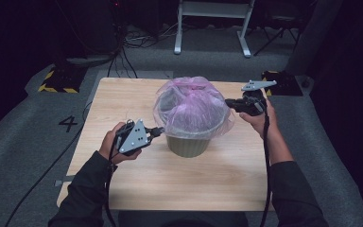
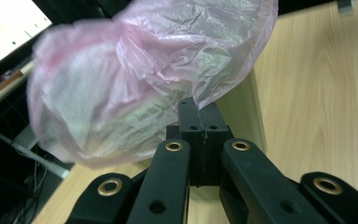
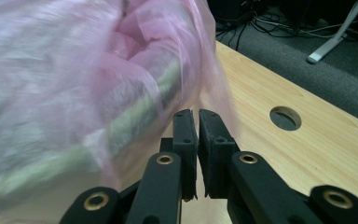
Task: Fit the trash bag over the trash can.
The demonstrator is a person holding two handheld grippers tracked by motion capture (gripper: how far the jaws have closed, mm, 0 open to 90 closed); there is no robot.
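Fingers (image 2: 192, 122) of the left gripper (image 1: 157, 132) are pressed together on the lower edge of the thin, crinkled pink plastic bag (image 1: 192, 105), at its left side. Fingers (image 3: 186, 133) of the right gripper (image 1: 230, 103) pinch its right edge. That bag drapes over the olive-green round bin (image 1: 188, 144) mid-table (image 1: 123, 94).

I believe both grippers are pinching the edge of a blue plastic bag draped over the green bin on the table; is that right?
Not quite: the plastic bag is pink, as the high view shows. The left gripper and right gripper do pinch its edge over the green bin on the table.
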